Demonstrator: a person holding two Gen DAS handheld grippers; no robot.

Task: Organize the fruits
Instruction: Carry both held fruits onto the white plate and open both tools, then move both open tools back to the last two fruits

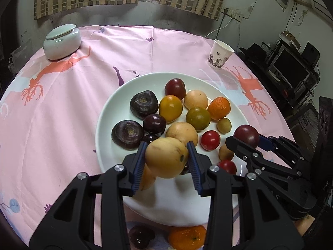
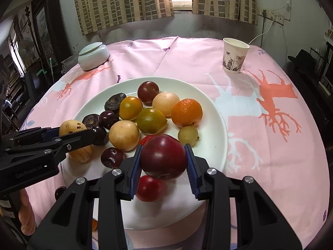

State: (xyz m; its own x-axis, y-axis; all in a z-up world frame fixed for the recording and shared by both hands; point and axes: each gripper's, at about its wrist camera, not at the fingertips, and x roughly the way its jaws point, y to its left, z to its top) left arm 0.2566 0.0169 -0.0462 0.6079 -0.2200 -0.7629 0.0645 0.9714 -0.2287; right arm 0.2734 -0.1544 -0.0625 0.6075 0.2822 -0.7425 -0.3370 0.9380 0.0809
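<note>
Over the round white ceramic plate (image 1: 108, 112): left gripper (image 1: 166, 158) clamped on a pale yellow oblong fruit (image 1: 166, 156), right gripper (image 2: 164, 156) clamped on a dark red round plum (image 2: 164, 156). Both fruits hang clear above the near rim; bare plate lies directly beneath each.

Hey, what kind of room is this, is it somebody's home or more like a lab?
Most likely a lived-in home, perhaps a dining or living room. A round table under a pink deer-print tablecloth holds a white plate of fruit, checked curtains hang at a small window, and a monitor with speakers stands off to one side.
</note>
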